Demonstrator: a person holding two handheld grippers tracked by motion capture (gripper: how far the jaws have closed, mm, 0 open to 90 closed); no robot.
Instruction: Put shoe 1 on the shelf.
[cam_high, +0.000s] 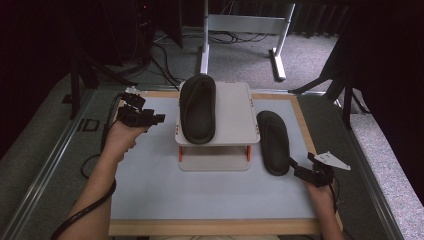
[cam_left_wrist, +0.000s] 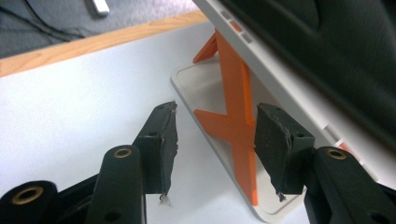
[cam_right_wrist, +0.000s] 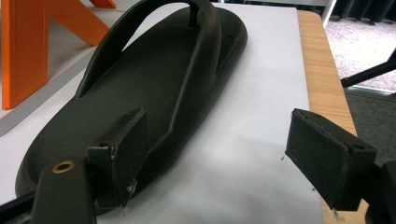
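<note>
A black flip-flop (cam_high: 197, 107) lies on the top shelf of a small white rack (cam_high: 235, 120) with orange legs (cam_left_wrist: 236, 93). A second black flip-flop (cam_high: 273, 142) (cam_right_wrist: 140, 70) lies flat on the table just right of the rack. My left gripper (cam_high: 150, 119) (cam_left_wrist: 217, 126) hovers left of the rack, pointing at its orange cross-brace, open with nothing between the pads. My right gripper (cam_high: 300, 172) (cam_right_wrist: 219, 126) stands open at the heel of the table flip-flop. Its left pad (cam_right_wrist: 128, 144) is over the sole's edge and its right pad (cam_right_wrist: 327, 154) over bare table.
The white table top (cam_high: 150, 190) has a wooden rim (cam_high: 215, 227). The rack's base plate (cam_left_wrist: 196, 79) rests on it. Beyond the table stand a white desk frame (cam_high: 205, 45), floor cables (cam_high: 165, 60) and dark stand legs (cam_high: 345, 85).
</note>
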